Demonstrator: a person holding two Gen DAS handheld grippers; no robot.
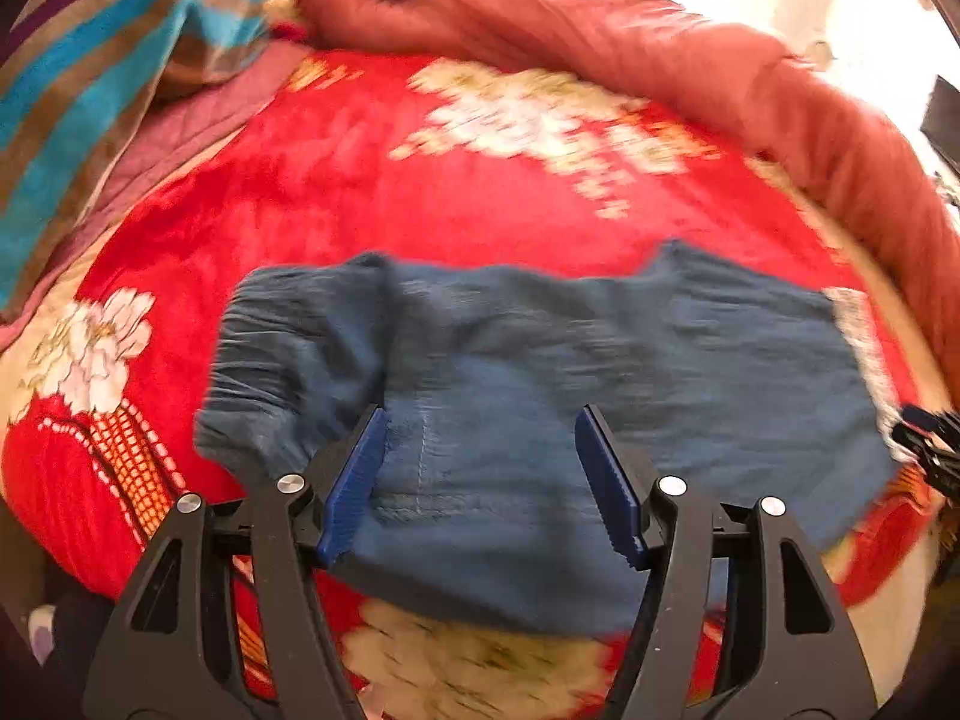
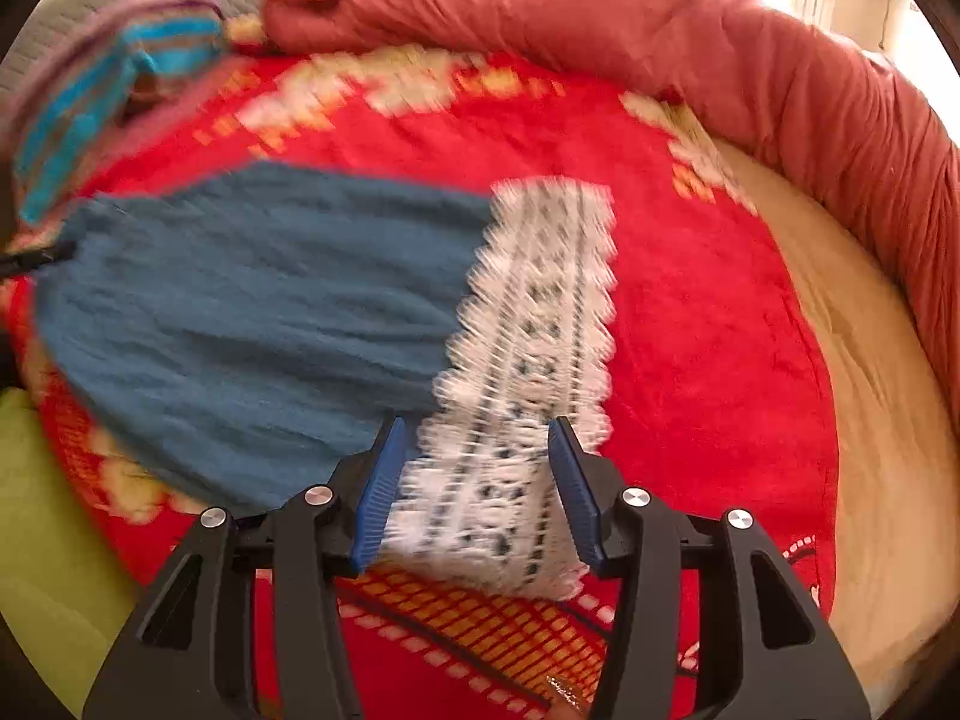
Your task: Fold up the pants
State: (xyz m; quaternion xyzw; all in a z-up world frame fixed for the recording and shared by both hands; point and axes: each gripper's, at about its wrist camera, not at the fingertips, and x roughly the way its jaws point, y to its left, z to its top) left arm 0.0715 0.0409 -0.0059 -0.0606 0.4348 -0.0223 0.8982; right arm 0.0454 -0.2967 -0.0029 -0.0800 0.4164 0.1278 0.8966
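Blue pants (image 1: 540,360) lie folded flat on the red flowered blanket (image 1: 480,198), with the gathered waist (image 1: 270,348) at the left and a white lace hem (image 1: 864,348) at the right. My left gripper (image 1: 480,420) hovers open over the waist end, the cloth below the gap and no pad pressing it. In the right wrist view the pants (image 2: 240,300) end in the lace hem (image 2: 540,300). My right gripper (image 2: 476,426) stands open with the lace lying loose between its blue pads (image 2: 378,492). It also shows at the right edge of the left view, as the right gripper (image 1: 927,438).
A rolled salmon quilt (image 1: 660,42) runs along the back and right of the bed. A striped blue and brown blanket (image 1: 90,90) is heaped at the back left. Cream sheet (image 2: 870,390) shows at the right edge, and something yellow-green (image 2: 36,510) lies at the near left.
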